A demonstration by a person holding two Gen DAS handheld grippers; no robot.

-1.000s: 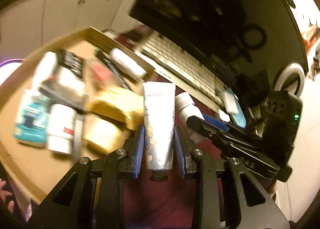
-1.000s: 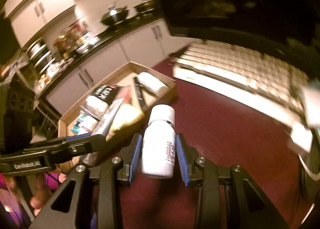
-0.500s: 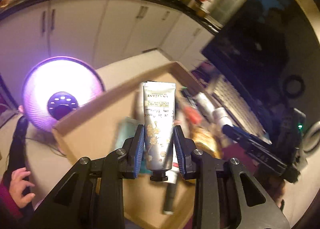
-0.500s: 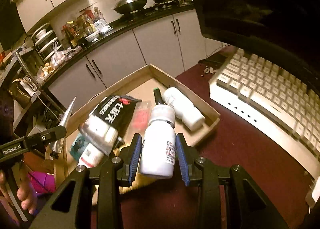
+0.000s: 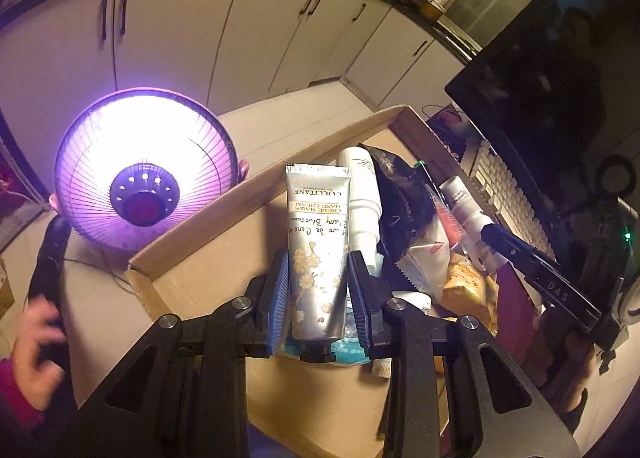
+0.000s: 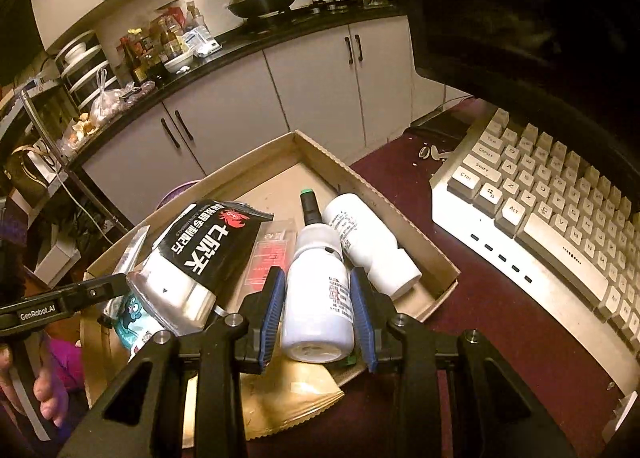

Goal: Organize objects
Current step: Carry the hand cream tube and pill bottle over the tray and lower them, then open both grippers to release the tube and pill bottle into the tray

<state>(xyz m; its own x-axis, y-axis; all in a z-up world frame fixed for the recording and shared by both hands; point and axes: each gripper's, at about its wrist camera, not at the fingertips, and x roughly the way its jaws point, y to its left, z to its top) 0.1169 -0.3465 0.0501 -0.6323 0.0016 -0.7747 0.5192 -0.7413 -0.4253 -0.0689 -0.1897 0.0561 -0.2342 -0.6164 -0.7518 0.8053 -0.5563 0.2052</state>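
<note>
Carry-to-box step, both hands loaded. Left tongs (image 5: 318,290) clamped on a silver hand cream tube (image 5: 318,250), cap end toward the camera, crimped end pointing out over the cardboard box (image 5: 224,234). Right tongs (image 6: 318,312) clamped on a small white bottle (image 6: 316,298), base toward the camera, cap pointing into the box.

Both items hang above the box, not yet set down. The box sits on the dark red bench (image 6: 460,338) beside a white keyboard (image 6: 560,218).

Already inside: a black snack bag (image 6: 208,250), a larger white bottle (image 6: 368,246) lying on its side by the right wall, a red packet (image 6: 270,258), a dark pen-like stick with a green tip (image 6: 308,202), and a tan pouch (image 6: 288,398) at the near edge. A glowing round heater (image 5: 144,170) stands just beyond the box.

Next move, as I judge it: lower each item into a bare patch of box floor, then part the tongs. Free floor shows on the left side in the left view; the middle is crowded, so the bottle may end up resting on other items.

Tube: soft, flat, blossom print. Bottle: rigid, printed label.
</note>
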